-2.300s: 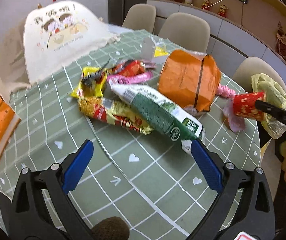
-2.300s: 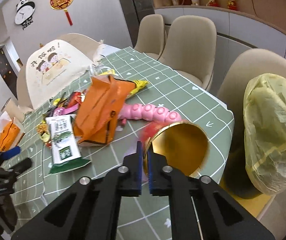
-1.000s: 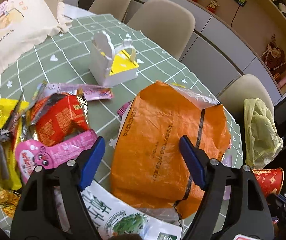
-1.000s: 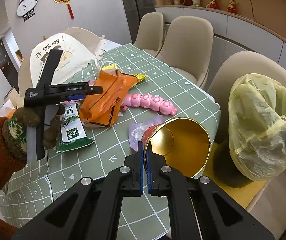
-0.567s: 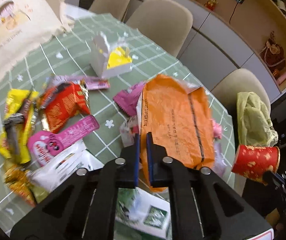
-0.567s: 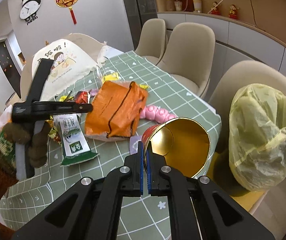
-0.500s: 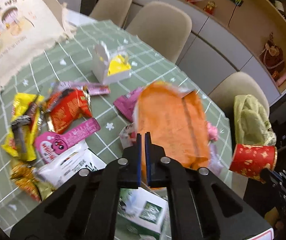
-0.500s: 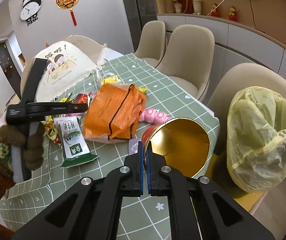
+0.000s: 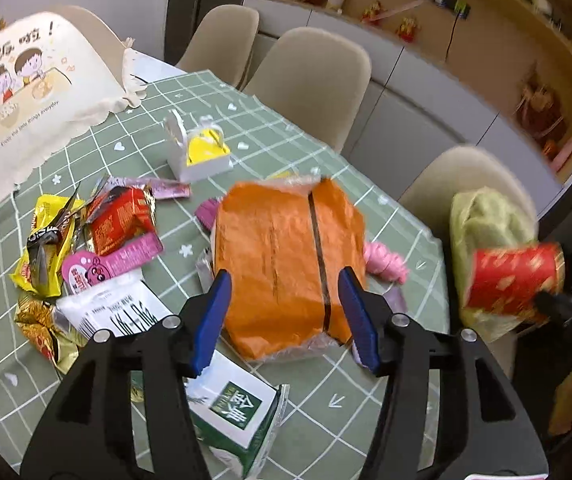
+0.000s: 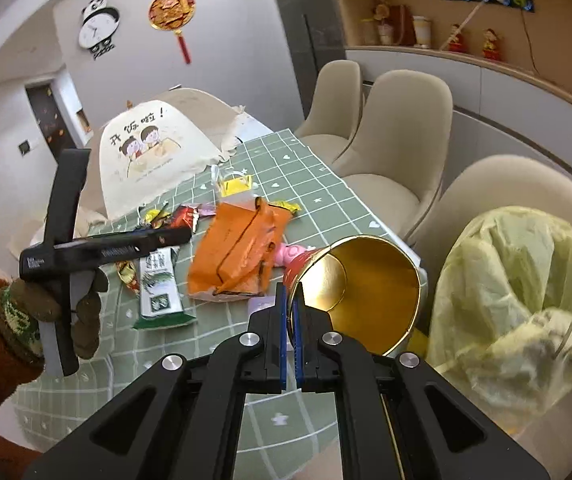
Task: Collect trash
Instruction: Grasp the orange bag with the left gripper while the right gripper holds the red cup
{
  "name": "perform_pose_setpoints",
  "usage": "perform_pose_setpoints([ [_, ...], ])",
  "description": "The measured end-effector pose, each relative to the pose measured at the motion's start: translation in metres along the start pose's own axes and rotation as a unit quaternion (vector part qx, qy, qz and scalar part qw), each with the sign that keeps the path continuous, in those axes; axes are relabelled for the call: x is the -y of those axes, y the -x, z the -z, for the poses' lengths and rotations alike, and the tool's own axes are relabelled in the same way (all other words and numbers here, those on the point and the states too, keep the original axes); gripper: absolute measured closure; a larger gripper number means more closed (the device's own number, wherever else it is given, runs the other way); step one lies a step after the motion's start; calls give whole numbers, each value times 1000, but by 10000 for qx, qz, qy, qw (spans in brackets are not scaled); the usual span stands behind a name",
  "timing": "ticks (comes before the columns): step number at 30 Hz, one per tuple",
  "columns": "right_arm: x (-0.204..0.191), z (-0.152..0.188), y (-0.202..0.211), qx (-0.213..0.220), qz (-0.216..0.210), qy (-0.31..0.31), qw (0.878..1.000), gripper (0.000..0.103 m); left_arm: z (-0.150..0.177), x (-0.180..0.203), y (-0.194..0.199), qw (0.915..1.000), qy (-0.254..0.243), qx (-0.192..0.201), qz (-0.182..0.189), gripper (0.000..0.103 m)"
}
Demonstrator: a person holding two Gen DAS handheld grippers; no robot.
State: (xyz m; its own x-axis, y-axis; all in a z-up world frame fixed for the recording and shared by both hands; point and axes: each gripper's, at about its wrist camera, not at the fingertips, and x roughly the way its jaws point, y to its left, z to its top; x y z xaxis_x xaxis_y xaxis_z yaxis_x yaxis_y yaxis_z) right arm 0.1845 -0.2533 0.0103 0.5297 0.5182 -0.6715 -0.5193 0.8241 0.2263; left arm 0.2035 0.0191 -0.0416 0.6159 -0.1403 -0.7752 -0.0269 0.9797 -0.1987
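A large orange bag (image 9: 282,264) lies on the green checked table (image 9: 270,152) among snack wrappers. My left gripper (image 9: 286,316) is open above the bag's near end, its blue pads (image 9: 210,316) on either side of it. My right gripper (image 10: 291,336) is shut on the rim of a red paper cup with a gold inside (image 10: 366,288), held near the table's right edge beside a yellow trash bag (image 10: 518,300). The cup (image 9: 510,280) and trash bag (image 9: 486,224) also show in the left wrist view. The left gripper (image 10: 158,238) shows in the right wrist view, above the table.
Red, yellow and pink wrappers (image 9: 86,236), a green-and-white packet (image 9: 230,404), a small white-and-yellow box (image 9: 202,152) and a pink toy (image 9: 386,260) lie on the table. A printed cloth cover (image 9: 26,92) stands at the back left. Beige chairs (image 9: 310,76) line the far side.
My left gripper was shut on the orange bag and lifted it; now it has opened, and the bag lies on the table. The right gripper still holds the cup.
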Motion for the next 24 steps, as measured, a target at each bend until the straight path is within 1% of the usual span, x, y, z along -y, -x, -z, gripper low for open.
perform_pose_setpoints([
  [1,3,0,0,-10,-36,-33,10000,98,2,4,-7,9998,-71,-68,-151,50],
  [3,8,0,0,-25,-71,-90,9999,98,2,2,-15,9996,10,-91,-258,50],
  [6,11,2,3,-12,-68,-26,10000,98,1,-13,-24,9990,353,-148,-216,50],
  [8,12,4,7,21,-43,-3,10000,98,3,-22,-28,9979,569,-313,12,50],
  [9,13,5,8,40,-49,-23,10000,98,5,-22,-27,9976,552,-354,214,50],
  [10,14,6,10,56,-51,-36,10000,98,9,-17,-21,9977,465,-286,400,47],
  [12,16,9,11,69,16,-23,10000,98,15,-1,-13,9990,245,-52,374,44],
  [14,20,13,9,56,94,-40,9999,98,19,18,-14,9993,19,84,376,44],
  [15,24,14,7,46,93,-117,9999,98,21,29,-18,9993,-125,85,328,44],
  [16,28,14,6,35,74,-198,9998,98,22,37,-23,9995,-253,66,198,44],
  [18,35,16,1,-44,19,-376,9993,98,25,51,-36,9982,-553,19,-250,44],
  [21,37,16,-6,-100,86,-260,9996,98,27,54,-50,9928,-819,6,-878,44],
  [23,37,16,-9,-98,137,-234,9996,98,25,47,-53,9917,-796,-56,-1009,52],
  [24,37,16,-10,-82,122,-259,9996,98,23,41,-53,9920,-714,-100,-1033,68],
])
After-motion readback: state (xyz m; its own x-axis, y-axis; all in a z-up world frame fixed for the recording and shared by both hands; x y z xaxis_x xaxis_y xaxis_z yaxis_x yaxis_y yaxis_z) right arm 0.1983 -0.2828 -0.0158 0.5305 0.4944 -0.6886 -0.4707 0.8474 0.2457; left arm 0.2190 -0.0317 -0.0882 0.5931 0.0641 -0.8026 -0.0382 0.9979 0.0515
